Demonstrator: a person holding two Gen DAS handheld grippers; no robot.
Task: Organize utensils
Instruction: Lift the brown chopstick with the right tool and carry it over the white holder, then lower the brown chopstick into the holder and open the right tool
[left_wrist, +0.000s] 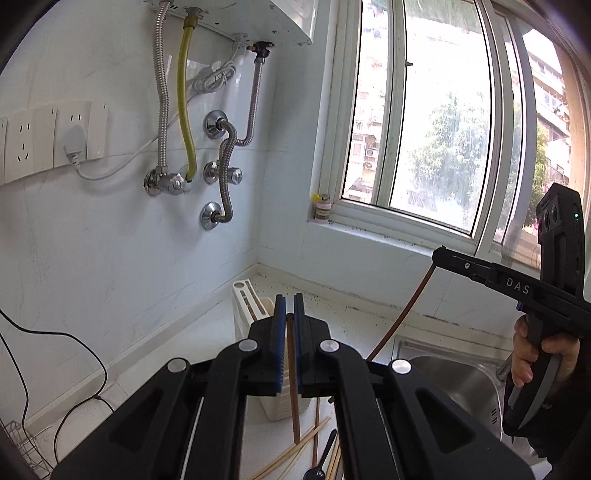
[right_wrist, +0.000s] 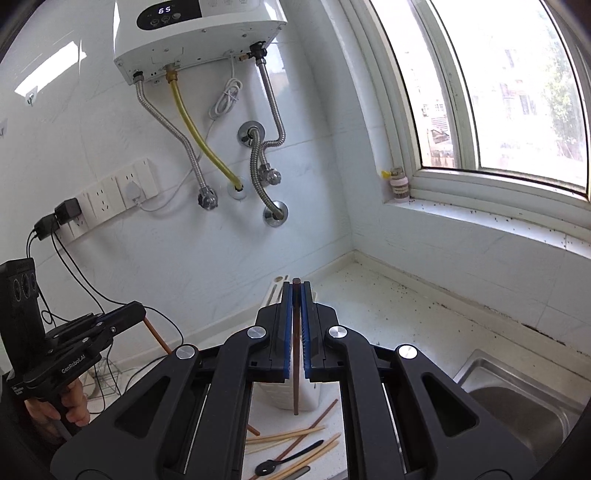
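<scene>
White tiled walls meet at the far corner of a pale countertop (right_wrist: 388, 306), with a window (left_wrist: 436, 122) on the right. The right wrist view alone shows the front of the wall-mounted water heater (right_wrist: 199, 33) with its lit display; the left wrist view shows only its underside and hoses. A steel sink (right_wrist: 517, 398) lies at the near right. A white utensil holder (left_wrist: 251, 314) stands on the counter just beyond both sets of fingers.

The left gripper (left_wrist: 289, 306) is closed on a dark brown chopstick (left_wrist: 293, 376), which hangs roughly upright between the blue pads, its lower end above the counter. The right gripper (right_wrist: 296, 291) is likewise clamped on a second brown chopstick (right_wrist: 296, 391), upright, its tip hanging in front of the holder's base.

Each view shows the other tool: the left wrist view shows the right gripper from the side at the right edge, its chopstick slanting down, and the person's hand (left_wrist: 532, 350) on the handle; the right wrist view shows the left gripper at the left edge.

Loose chopsticks (right_wrist: 291, 435), pale and brown, lie crossed on the near counter below the grippers. A black spoon (right_wrist: 280, 463) rests among them; the right wrist view shows it whole, the left only partly.
</scene>
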